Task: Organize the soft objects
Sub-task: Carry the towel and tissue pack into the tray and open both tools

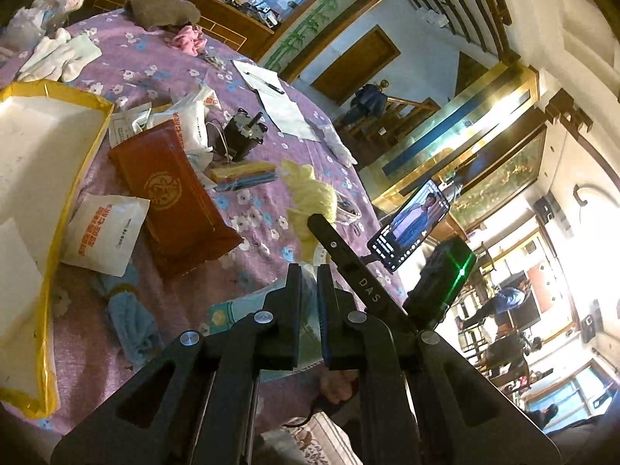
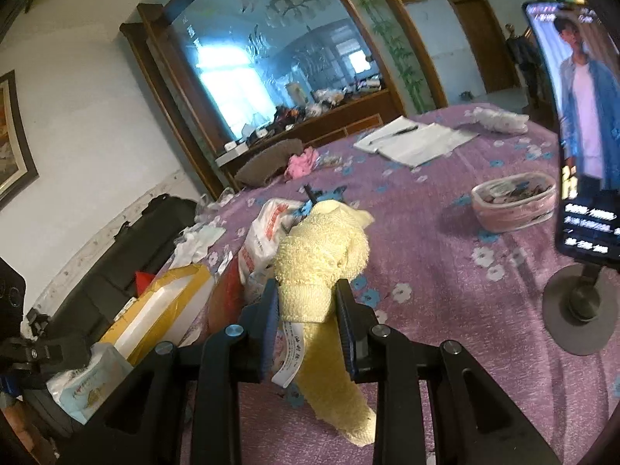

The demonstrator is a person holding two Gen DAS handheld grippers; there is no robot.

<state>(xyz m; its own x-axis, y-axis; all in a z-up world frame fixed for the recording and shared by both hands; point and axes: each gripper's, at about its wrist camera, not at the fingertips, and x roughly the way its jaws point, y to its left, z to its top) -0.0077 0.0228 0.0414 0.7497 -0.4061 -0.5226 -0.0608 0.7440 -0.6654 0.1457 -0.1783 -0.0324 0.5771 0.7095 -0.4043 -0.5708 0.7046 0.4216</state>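
Observation:
A pale yellow towel hangs bunched between the pads of my right gripper, which is shut on it, its white label dangling below. In the left wrist view the same towel shows beyond a right finger. My left gripper is shut, pinching the thin plastic edge of a wipes packet, seen again as the packet at lower left. A blue cloth, a pink cloth, white socks and a brown-grey cloth lie on the purple flowered tablecloth.
A yellow-rimmed box stands at the left, a red-brown case beside it. A phone on its stand rises at the right table edge, near a clear pouch. Papers with a pen, a small motor and white gloves lie farther back.

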